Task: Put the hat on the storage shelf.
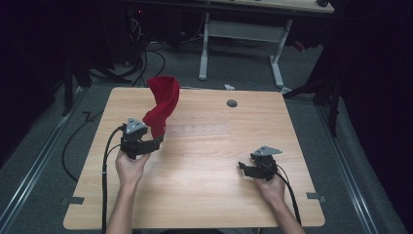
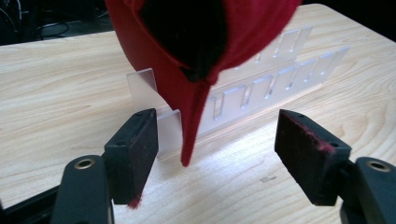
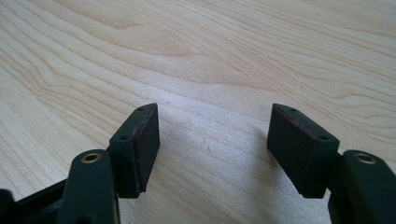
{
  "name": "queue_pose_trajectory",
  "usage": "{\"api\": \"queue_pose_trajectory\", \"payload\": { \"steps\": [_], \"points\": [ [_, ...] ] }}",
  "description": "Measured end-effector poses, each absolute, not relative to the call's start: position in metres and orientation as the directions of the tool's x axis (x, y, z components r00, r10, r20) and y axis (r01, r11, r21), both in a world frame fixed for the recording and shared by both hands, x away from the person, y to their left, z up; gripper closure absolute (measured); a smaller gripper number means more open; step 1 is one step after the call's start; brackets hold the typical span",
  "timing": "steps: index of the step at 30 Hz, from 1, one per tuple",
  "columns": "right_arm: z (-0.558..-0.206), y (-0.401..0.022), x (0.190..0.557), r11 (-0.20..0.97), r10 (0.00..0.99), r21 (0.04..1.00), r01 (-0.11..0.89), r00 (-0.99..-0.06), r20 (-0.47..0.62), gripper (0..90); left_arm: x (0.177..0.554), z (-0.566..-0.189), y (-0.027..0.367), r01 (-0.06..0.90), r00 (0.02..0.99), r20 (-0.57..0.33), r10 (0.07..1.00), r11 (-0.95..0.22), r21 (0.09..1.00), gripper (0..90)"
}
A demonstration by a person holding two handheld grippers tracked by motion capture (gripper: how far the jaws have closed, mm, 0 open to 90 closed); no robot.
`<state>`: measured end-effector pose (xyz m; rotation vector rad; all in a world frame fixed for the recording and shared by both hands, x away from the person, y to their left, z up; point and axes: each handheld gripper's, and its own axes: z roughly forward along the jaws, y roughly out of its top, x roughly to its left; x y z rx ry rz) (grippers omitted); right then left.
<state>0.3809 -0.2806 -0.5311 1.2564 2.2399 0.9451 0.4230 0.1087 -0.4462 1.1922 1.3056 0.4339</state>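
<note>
Red fabric cap [image 2: 187,51] hung in front of the left gripper [image 2: 215,140]. Its top was cut off by the upper frame edge in the left gripper view, and the dark hollow inside gave no detail. What held it up could not be made out: in the high view the red cloth [image 1: 163,105] rose over the far left part of the wooden table [image 1: 204,195], above and just right of the left gripper [image 1: 155,141], and a pointed lower end dropped between the jaws without touching either pad. The left gripper's jaws stood spread wide, nothing pinched; red lint clung to both pads.

A clear acrylic rack [image 2: 261,84] with a row of slots lay on the table behind the cap. The cap hid its middle section. From the high view it was faint, a pale strip [image 1: 199,130] right of the cloth, hard to read against the wood.

Right gripper [image 3: 212,140] was held low over bare wood grain at the near right, jaws spread apart and holding nothing. In the high view it [image 1: 243,168] pointed left, well apart from the cap, a hand [image 1: 270,187] around its body. Left hand [image 1: 130,168] gripped the other tool, cable [image 1: 104,165] trailing off the near edge.

Small grey round grommet [image 1: 232,103] sat in the far tabletop. Beyond the table: white desk legs [image 1: 277,58], loose cables on a grey floor [image 1: 234,63], the rest of the room too dark to make out.
</note>
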Motion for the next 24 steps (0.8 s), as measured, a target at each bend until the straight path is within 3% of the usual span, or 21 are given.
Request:
{"api": "queue_pose_trajectory", "payload": {
  "steps": [24],
  "points": [
    [-0.531, -0.281, 0.381, 0.367, 0.857, 0.723, 0.586, -0.514, -0.019, 34.6, 0.385, -0.449, 0.093, 0.39, 0.348, -0.524, 0.777, 0.388, 0.835, 30.8]
  ]
}}
